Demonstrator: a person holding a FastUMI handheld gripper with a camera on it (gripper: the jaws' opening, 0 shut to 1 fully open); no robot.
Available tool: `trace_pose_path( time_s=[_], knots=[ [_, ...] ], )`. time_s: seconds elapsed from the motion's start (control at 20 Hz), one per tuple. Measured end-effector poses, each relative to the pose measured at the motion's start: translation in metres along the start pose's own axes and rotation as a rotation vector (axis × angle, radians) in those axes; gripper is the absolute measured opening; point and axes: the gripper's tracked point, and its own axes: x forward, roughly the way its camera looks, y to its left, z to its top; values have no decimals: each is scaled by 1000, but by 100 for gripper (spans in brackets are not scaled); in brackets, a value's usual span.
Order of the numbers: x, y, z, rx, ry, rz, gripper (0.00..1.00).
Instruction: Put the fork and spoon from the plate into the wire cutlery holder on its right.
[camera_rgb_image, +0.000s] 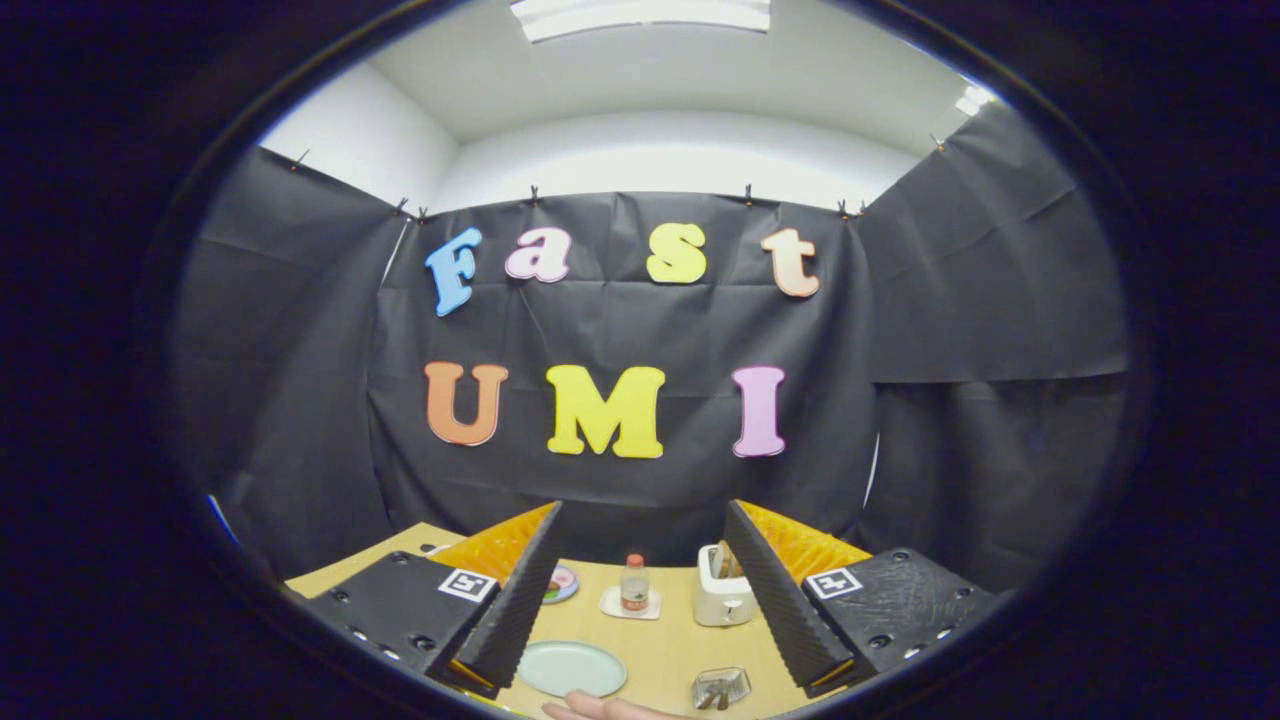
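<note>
Small wire cutlery holder (721, 687): on the light wooden table (670, 640), cutlery inside, between the fingers, right of the round pale green plate (571, 668). Gripper (640, 590): fingers spread wide, holding nothing. Beyond: small bottle (634, 583), white toaster (722, 592). Hand (600, 709) beside the plate.

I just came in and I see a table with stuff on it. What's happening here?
A person is holding a claw above a light wooden table. Its fingers are spread open and hold nothing. Between and beyond them lie a round pale green plate, which looks bare, and a small wire cutlery holder to its right with cutlery already in it. A hand rests at the table's near edge. Farther back stand a small bottle with a red cap and a cream toaster.
</note>
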Motion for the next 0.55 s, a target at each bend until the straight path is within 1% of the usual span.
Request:
trace_pose_path(
  time_s=[0.25,0.4,0.55],
  knots=[
    [-2,-10,-12,4,33,-18,97],
    [-1,-22,-11,11,18,-59,97],
    [-2,-23,-19,18,29,-69,97]
  ],
)
